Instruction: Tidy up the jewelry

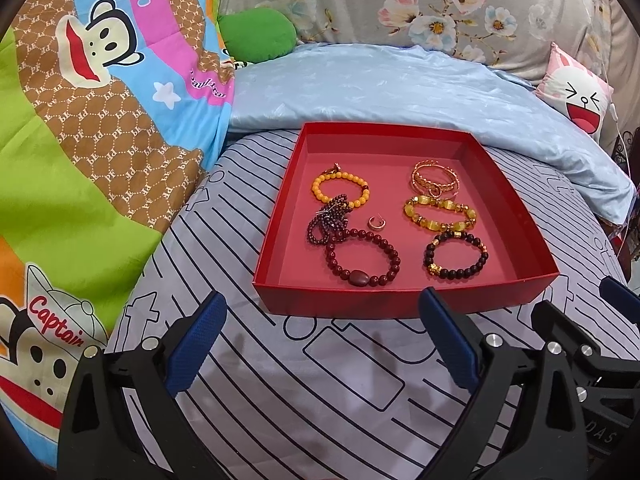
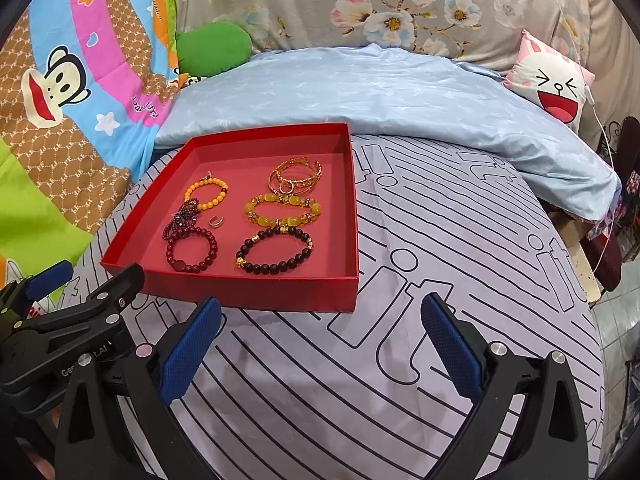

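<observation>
A red tray (image 1: 404, 300) (image 2: 256, 290) lies on a striped grey bedsheet. It holds an orange bead bracelet (image 1: 340, 190) (image 2: 206, 194), a tangled dark red bead strand (image 1: 330, 218) (image 2: 180, 222), a dark red bracelet (image 1: 362, 260) (image 2: 192, 250), a small ring (image 1: 377, 223) (image 2: 216, 221), gold bangles (image 1: 434, 180) (image 2: 296, 178), a yellow stone bracelet (image 1: 440, 214) (image 2: 280, 208) and a black bead bracelet (image 1: 456, 256) (image 2: 276, 254). My left gripper (image 1: 322, 304) is open and empty just before the tray's near wall. My right gripper (image 2: 322, 308) is open and empty at the tray's near right corner.
The striped sheet (image 1: 280, 392) (image 2: 460, 240) covers the bed. A light blue quilt (image 1: 400, 84) (image 2: 380, 88) lies behind the tray. A colourful cartoon blanket (image 1: 80, 120) lies left, with a green cushion (image 1: 258, 34) and a pink cartoon pillow (image 1: 580, 96). The bed edge drops at right (image 2: 592, 280).
</observation>
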`<state>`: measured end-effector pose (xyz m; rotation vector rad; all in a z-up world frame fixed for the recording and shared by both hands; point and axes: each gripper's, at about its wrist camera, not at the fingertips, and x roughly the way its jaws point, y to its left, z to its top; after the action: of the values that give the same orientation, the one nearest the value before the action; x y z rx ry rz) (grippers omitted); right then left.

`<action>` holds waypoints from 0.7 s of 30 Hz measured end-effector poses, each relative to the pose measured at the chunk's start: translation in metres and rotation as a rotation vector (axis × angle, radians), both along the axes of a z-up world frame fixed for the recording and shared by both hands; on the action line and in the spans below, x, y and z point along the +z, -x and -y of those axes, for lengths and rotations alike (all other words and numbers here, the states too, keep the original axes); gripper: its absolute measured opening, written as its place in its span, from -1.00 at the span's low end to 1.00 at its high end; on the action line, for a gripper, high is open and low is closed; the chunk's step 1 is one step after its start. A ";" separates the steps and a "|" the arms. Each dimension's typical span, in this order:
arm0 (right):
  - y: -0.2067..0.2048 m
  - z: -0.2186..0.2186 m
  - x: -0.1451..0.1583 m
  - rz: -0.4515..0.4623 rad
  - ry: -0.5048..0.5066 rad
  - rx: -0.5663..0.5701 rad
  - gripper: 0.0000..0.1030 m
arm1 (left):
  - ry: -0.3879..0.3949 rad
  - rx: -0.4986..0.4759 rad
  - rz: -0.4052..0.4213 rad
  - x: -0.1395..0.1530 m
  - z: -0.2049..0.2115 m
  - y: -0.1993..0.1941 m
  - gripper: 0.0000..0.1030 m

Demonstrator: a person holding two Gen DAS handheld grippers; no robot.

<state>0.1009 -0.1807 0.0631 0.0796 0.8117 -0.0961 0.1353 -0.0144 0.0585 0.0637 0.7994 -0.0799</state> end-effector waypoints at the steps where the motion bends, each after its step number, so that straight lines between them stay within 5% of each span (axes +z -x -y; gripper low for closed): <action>1: 0.000 0.000 0.000 0.000 0.002 0.001 0.87 | -0.003 0.000 -0.001 0.000 0.000 0.000 0.79; 21: 0.004 -0.003 0.003 0.006 0.013 0.011 0.87 | 0.009 0.014 -0.008 0.001 -0.005 0.006 0.79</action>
<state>0.0972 -0.1780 0.0664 0.0631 0.8053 -0.0907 0.1295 -0.0096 0.0595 0.0494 0.8078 -0.0709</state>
